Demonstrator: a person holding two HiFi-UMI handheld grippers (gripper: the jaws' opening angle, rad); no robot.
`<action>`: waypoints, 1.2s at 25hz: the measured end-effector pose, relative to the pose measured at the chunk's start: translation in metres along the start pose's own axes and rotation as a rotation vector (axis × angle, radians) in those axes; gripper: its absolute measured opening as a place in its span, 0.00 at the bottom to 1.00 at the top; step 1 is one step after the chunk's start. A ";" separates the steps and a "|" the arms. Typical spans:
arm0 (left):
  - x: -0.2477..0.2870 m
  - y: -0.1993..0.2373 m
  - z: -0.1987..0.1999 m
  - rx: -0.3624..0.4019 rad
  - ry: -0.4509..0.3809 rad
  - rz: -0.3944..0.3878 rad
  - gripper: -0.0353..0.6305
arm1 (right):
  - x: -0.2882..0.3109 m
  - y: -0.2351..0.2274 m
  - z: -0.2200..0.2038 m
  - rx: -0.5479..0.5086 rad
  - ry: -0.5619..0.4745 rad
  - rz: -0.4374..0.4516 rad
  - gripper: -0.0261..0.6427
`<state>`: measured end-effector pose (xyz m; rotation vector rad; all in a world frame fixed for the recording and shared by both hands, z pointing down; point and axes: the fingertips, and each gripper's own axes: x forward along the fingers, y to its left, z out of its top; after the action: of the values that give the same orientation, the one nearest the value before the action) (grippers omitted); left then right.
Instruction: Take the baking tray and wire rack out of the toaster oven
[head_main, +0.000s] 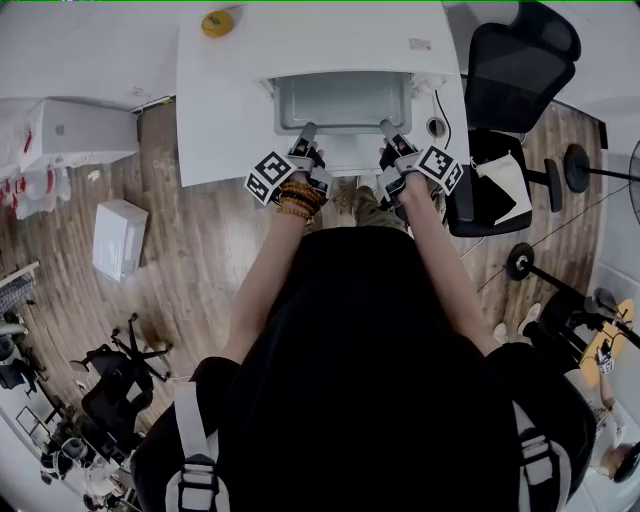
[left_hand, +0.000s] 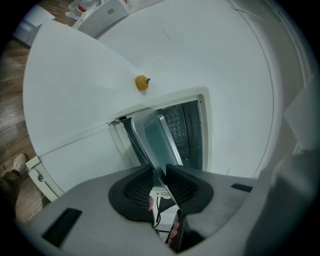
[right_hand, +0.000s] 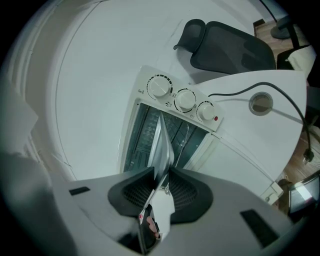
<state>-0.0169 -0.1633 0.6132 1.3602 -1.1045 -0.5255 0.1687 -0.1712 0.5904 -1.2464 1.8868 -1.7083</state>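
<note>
Tray between left gripper, right gripper

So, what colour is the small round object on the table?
Yellow. The small round object shows best in the left gripper view.

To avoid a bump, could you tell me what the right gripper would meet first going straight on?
The right gripper, gripping the grey metal baking tray, likely meets the open mouth of the white toaster oven; depth unclear.

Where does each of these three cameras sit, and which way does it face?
Head view: on the person's head, looking steeply down at table and baking tray; arms, left gripper, right gripper show.
Left gripper view: on that gripper, facing the open toaster oven; its jaws clamp the tray.
Right gripper view: likewise, facing the knobs; jaws clamping too.
All share the tray.
</note>
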 end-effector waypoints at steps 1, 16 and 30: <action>-0.001 0.001 0.000 0.000 0.002 -0.002 0.20 | -0.001 0.000 -0.001 0.001 -0.003 -0.001 0.19; -0.029 0.009 -0.011 -0.009 0.042 -0.018 0.19 | -0.030 0.001 -0.031 0.014 -0.054 -0.009 0.19; -0.058 0.019 -0.027 -0.010 0.083 -0.032 0.19 | -0.060 -0.004 -0.061 0.024 -0.092 -0.020 0.19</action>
<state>-0.0249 -0.0975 0.6166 1.3807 -1.0125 -0.4926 0.1612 -0.0861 0.5895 -1.3153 1.8026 -1.6493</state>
